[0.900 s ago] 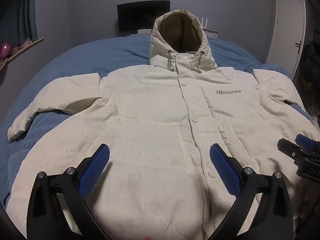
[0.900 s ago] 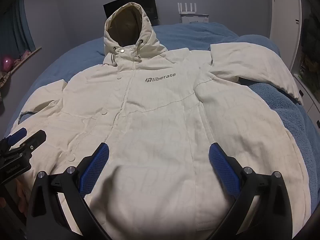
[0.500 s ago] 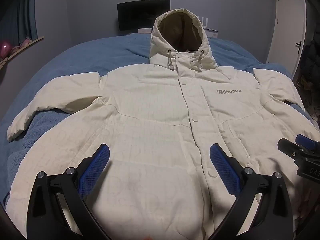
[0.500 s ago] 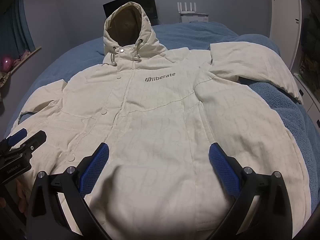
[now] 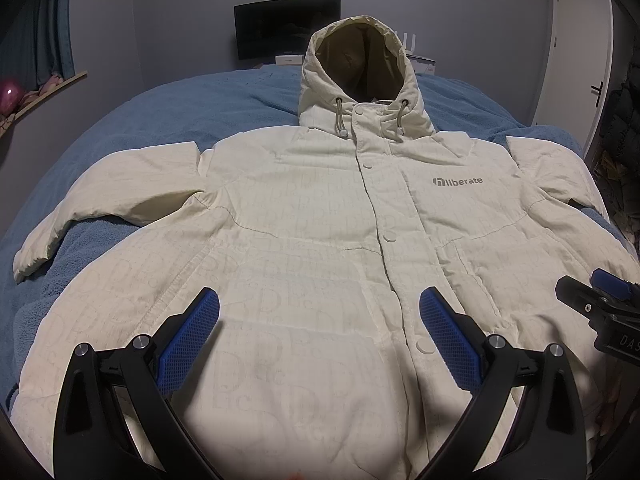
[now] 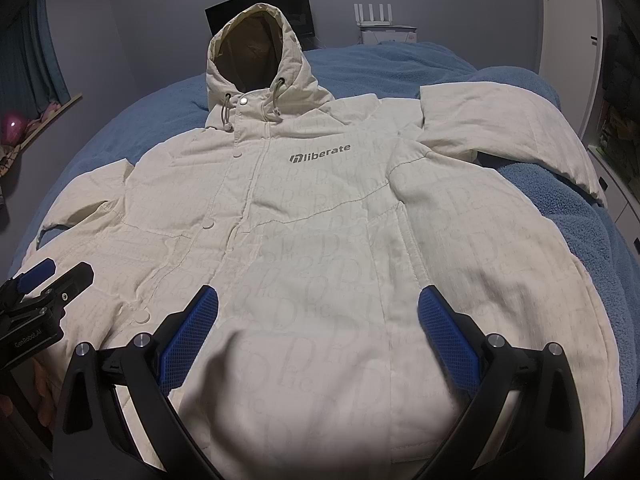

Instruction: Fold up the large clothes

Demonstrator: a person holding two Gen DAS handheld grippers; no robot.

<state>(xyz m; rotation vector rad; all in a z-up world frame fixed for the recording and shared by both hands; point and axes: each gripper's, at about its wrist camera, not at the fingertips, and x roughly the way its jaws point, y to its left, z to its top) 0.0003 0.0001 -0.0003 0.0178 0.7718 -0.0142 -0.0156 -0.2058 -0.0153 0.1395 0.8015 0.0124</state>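
A cream hooded puffer jacket (image 5: 312, 220) with a grey "liberate" logo lies flat, front up and snapped shut, on a blue bed; it also shows in the right wrist view (image 6: 320, 208). Its hood (image 5: 360, 76) points away from me and both sleeves are spread to the sides. My left gripper (image 5: 320, 332) is open and empty, hovering over the lower left front. My right gripper (image 6: 318, 332) is open and empty over the lower right front. Each gripper shows at the edge of the other's view: the right gripper (image 5: 600, 304) and the left gripper (image 6: 44, 292).
The blue fleece blanket (image 5: 160, 112) covers the bed around the jacket. A dark monitor (image 5: 286, 26) and a white router (image 6: 376, 14) stand at the far wall. A white door (image 5: 576, 52) is at the right, a shelf with pink items (image 5: 12, 94) at the left.
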